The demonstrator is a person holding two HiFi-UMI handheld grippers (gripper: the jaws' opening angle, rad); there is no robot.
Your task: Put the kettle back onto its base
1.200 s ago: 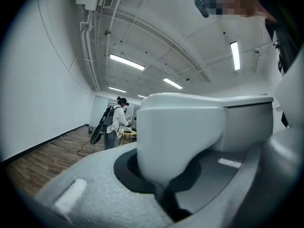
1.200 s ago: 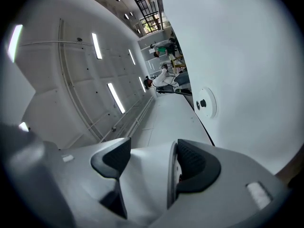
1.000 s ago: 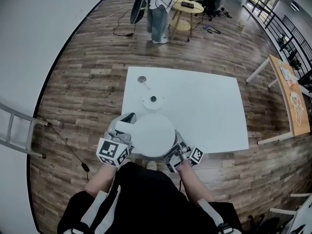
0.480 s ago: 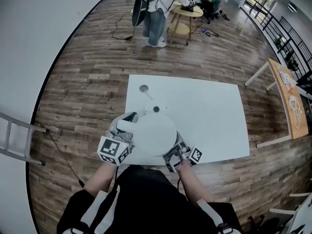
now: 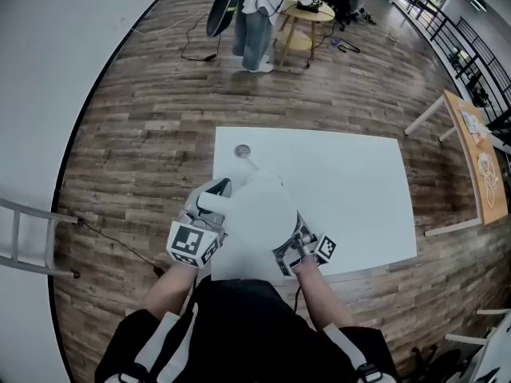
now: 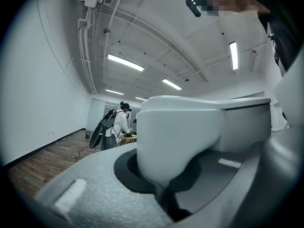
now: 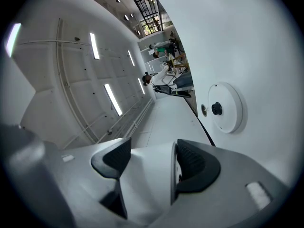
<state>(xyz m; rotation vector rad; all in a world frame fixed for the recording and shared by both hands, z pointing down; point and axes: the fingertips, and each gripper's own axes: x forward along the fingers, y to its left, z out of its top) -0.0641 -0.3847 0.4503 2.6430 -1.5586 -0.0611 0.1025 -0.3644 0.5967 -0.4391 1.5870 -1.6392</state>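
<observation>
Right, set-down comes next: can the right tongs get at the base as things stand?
Likely yes: the base lies bare on the table ahead of the right tongs, nothing between. They are shut on the kettle, so it would arrive first.

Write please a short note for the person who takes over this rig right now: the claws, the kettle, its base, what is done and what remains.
Left claw: shut on the kettle, on a white part at its side.
Right claw: shut on the kettle too.
Kettle: held up over the white table by both claws.
Base: on the table, bare, ahead of the right claw.
Done: kettle gripped and lifted.
Left: line it up over the base, lower it on, then open both claws.
</observation>
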